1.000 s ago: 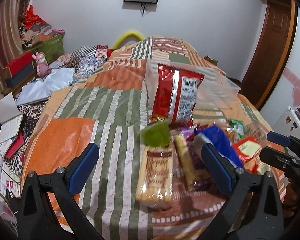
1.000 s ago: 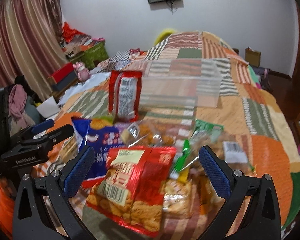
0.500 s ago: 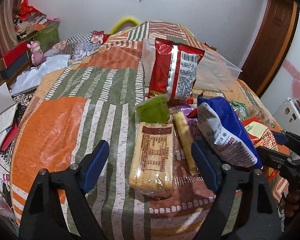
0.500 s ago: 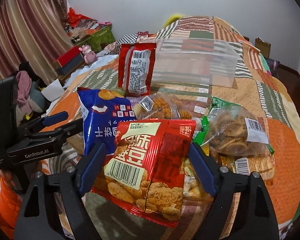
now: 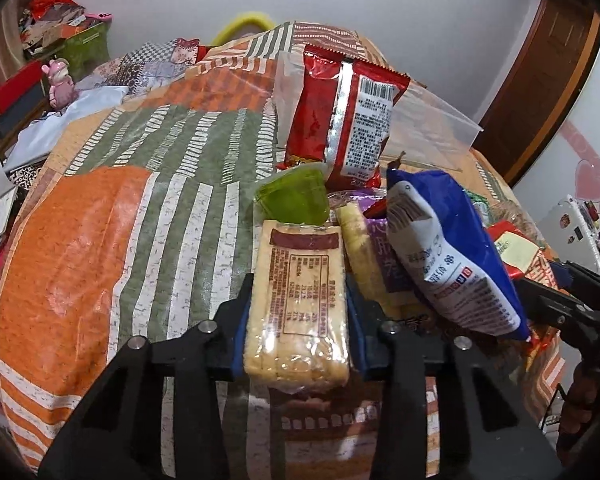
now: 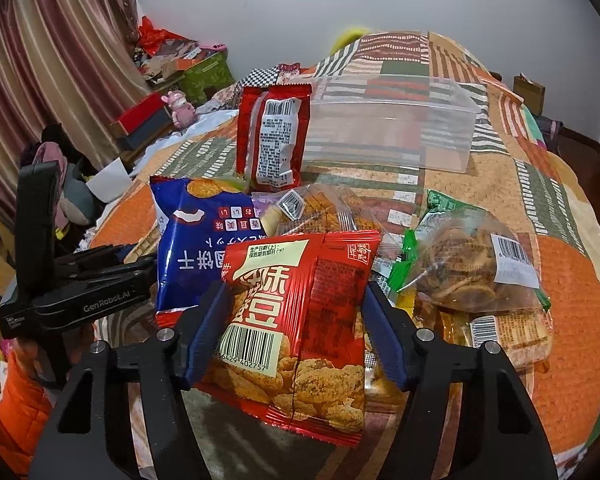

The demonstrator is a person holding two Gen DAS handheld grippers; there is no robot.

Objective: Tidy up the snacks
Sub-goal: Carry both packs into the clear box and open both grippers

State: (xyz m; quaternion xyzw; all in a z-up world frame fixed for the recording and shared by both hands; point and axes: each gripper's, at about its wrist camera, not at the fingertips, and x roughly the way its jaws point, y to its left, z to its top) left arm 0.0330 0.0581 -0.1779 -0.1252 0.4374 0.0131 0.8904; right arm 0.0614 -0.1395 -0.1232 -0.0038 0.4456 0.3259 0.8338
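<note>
snack pile sits on the bedspread (image 5: 80, 264), wafer pack (image 5: 300, 304) nearest on the left with the stick pack (image 5: 356, 248) just right of it. chip bag (image 6: 196, 240) leans behind the bean bag (image 6: 300, 320). cookie bag (image 6: 468, 268) off right, clear bin (image 6: 396, 128) at the far end with a tall bag (image 6: 274, 136) upright against its left

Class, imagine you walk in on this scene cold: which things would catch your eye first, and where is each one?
Nearest the camera, the left gripper is clamped on a clear pack of pale wafer sticks, and the right gripper has just been closing around a red snack bag. Behind them a heap of snacks covers the patchwork bedspread, with an upright red packet leaning on an empty clear plastic bin.
</note>
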